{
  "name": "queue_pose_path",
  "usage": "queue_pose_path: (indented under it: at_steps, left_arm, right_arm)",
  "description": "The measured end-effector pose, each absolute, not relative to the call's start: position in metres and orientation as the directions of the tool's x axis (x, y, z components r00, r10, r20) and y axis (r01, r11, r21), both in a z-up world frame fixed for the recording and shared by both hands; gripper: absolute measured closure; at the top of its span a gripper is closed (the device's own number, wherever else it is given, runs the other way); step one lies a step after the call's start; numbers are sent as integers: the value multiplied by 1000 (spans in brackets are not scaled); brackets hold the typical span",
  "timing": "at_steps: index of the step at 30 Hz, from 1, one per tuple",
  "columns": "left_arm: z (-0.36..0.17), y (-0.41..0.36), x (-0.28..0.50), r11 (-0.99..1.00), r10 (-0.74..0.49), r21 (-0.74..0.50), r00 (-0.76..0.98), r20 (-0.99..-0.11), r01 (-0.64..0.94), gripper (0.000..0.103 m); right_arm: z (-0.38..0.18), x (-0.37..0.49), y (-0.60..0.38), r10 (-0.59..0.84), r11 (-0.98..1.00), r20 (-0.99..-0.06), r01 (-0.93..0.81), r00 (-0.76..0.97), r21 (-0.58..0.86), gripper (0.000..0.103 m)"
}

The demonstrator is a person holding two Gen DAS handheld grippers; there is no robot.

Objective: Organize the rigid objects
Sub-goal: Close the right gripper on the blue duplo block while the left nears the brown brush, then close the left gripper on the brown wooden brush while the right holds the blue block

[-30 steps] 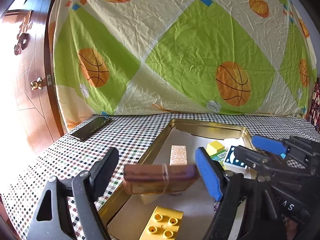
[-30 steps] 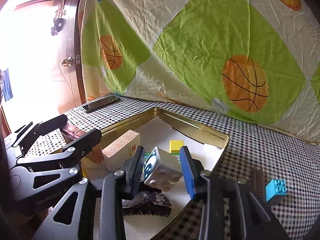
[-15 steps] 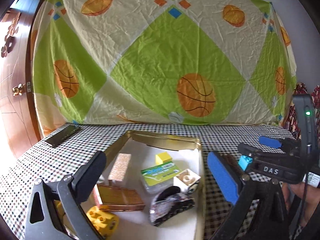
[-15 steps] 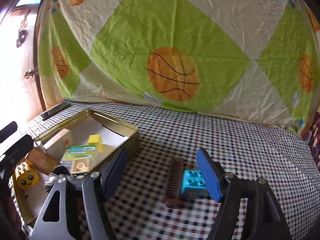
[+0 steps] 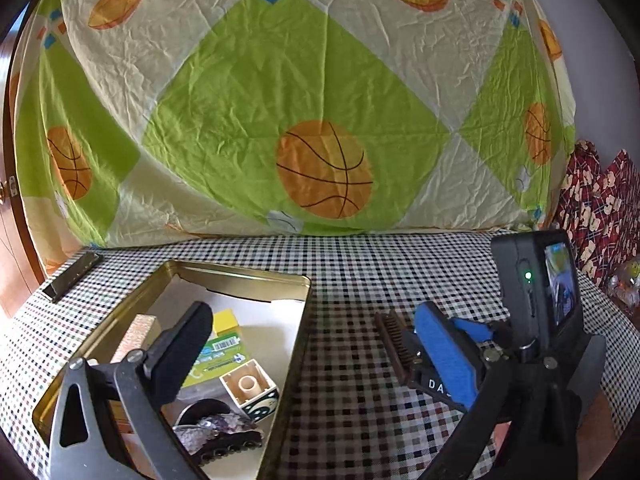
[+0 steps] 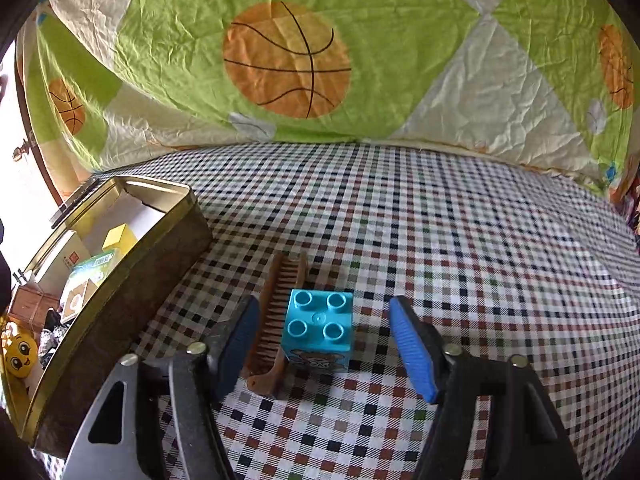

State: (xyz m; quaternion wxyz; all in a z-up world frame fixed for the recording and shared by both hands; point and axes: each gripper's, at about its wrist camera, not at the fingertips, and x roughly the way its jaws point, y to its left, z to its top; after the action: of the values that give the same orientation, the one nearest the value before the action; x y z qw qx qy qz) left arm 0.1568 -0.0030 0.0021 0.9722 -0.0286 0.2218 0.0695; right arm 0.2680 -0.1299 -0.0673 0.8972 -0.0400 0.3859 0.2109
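Note:
A gold tin tray [image 5: 240, 270] [image 6: 132, 260] on the checked table holds a white block [image 5: 249, 389], a yellow cube [image 5: 225, 321], a green packet [image 5: 216, 354], a sparkly box [image 5: 136, 330] and a dark beaded piece [image 5: 218, 436]. My left gripper [image 5: 316, 356] is open and empty above the tray's right rim. My right gripper [image 6: 324, 344] is open, with a turquoise brick [image 6: 318, 330] and a brown comb [image 6: 276, 316] lying between its fingers on the table. The comb [image 5: 394, 340] and right gripper [image 5: 472, 332] also show in the left wrist view.
A dark flat remote-like bar [image 5: 70, 278] lies at the table's far left. A basketball-print sheet [image 5: 320, 100] hangs behind the table. A yellow smiley toy [image 6: 18, 352] and a brown box [image 6: 34, 306] sit in the tray's near end.
My left gripper let go of the brown box into the tray and swung right. My right gripper released the white block in the tray and moved right over the turquoise brick.

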Motion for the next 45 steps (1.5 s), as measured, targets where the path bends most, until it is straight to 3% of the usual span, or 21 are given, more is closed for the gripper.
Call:
queue_pose_path:
  at_steps: [1, 6, 11, 15, 17, 23, 30, 32, 34, 35, 39, 45]
  left_arm:
    - [-1, -5, 161, 990, 114, -27, 891, -440, -141, 0]
    - [-10, -19, 178, 992, 112, 0, 878, -465, -126, 0]
    - [-18, -40, 190, 994, 107, 46, 861, -498, -97, 1]
    - [-27, -54, 206, 994, 102, 80, 836, -539, -70, 1]
    - [-31, -55, 214, 996, 86, 67, 823, -561, -58, 3]
    - [-48, -55, 239, 999, 35, 23, 760, -649, -26, 23]
    - [-63, -67, 254, 1000, -15, 5, 682, -731, 28, 24]
    - [-67, -71, 258, 999, -30, -1, 660, -751, 45, 31]
    - [-73, -71, 262, 998, -53, -25, 632, -773, 53, 57]
    - [-74, -69, 264, 998, -65, -39, 624, -779, 55, 64]
    - [-73, -64, 262, 995, -95, -75, 629, -771, 58, 78]
    - [-67, -55, 259, 993, -113, -98, 653, -749, 60, 79]
  right_arm:
    - [-68, 269, -132, 344, 910, -713, -403, 611, 94, 69]
    - [-61, 265, -152, 307, 928, -694, -367, 652, 65, 69]
    - [-62, 273, -192, 301, 949, -687, -281, 661, 145, 69]
    - [-58, 269, -197, 217, 969, -677, -239, 703, 63, 69]
    - [-57, 271, -200, 196, 973, -678, -225, 708, 46, 69]
    - [-58, 273, -206, 188, 975, -680, -217, 709, 44, 69]
    - [-58, 275, -205, 188, 976, -681, -213, 708, 48, 69]
    - [-58, 274, -204, 188, 976, -681, -215, 707, 47, 69]
    - [-57, 274, -205, 192, 975, -677, -218, 710, 48, 69]
    - [-57, 272, -205, 194, 974, -674, -220, 713, 48, 69]
    - [-56, 270, -202, 215, 967, -669, -249, 711, 46, 69]
    - [-51, 264, -202, 232, 964, -640, -260, 732, 52, 69]
